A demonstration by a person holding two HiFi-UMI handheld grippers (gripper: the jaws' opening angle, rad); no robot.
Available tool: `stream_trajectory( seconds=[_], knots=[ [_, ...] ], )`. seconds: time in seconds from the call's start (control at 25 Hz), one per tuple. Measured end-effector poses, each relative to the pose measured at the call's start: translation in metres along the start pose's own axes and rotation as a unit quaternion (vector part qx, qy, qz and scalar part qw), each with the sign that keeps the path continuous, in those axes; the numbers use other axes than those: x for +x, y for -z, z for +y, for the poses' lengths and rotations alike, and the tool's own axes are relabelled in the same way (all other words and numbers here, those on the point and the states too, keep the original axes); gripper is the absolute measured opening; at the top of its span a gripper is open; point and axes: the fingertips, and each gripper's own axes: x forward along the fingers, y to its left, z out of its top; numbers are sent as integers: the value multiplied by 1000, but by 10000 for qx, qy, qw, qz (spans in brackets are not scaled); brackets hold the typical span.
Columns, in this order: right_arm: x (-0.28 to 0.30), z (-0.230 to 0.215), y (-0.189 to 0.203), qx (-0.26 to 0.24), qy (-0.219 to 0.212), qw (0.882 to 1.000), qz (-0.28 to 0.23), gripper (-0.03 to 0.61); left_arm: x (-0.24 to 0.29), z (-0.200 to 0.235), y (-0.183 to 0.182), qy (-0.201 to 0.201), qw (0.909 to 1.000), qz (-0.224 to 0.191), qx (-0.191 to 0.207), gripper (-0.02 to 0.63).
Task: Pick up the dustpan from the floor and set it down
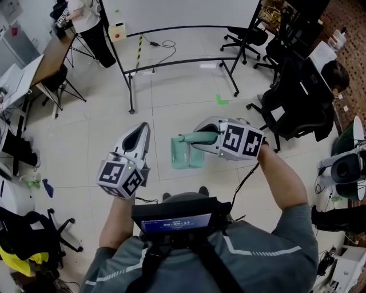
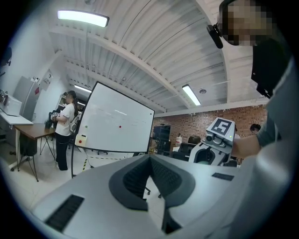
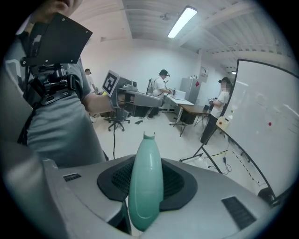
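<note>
In the head view the light green dustpan [image 1: 186,155] hangs above the pale floor in front of me, its pan hanging down. My right gripper [image 1: 201,136] points left and is shut on the dustpan's handle [image 1: 189,138]. In the right gripper view that green handle [image 3: 145,186] sticks out between the dark pads [image 3: 176,183]. My left gripper [image 1: 143,127] is held to the left of the dustpan, apart from it. Its jaws are shut with nothing between them in the left gripper view [image 2: 150,158], where the right gripper [image 2: 216,142] shows on the right.
A whiteboard on a black wheeled stand [image 1: 171,17] stands ahead, a cable on the floor under it. Office chairs [image 1: 297,103] and a seated person [image 1: 334,74] are on the right. On the left are a desk [image 1: 51,57] and a standing person [image 1: 86,23].
</note>
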Motion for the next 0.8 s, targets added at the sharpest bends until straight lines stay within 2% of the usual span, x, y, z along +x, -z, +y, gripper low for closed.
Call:
stream_trajectory(
  seconds=[0.32,0.52,0.8],
  knots=[
    [28,-53,-13,248,296,9993,-19,137,20,45,-2,359,9993,68,23,27],
    [27,-100,6,232,192,9995,-124,137,77,57,1,234,9997,92,-12,26],
    [8,-190,25,-109,-203,9992,-342,137,183,61,-25,-130,9998,-20,152,26]
  ],
)
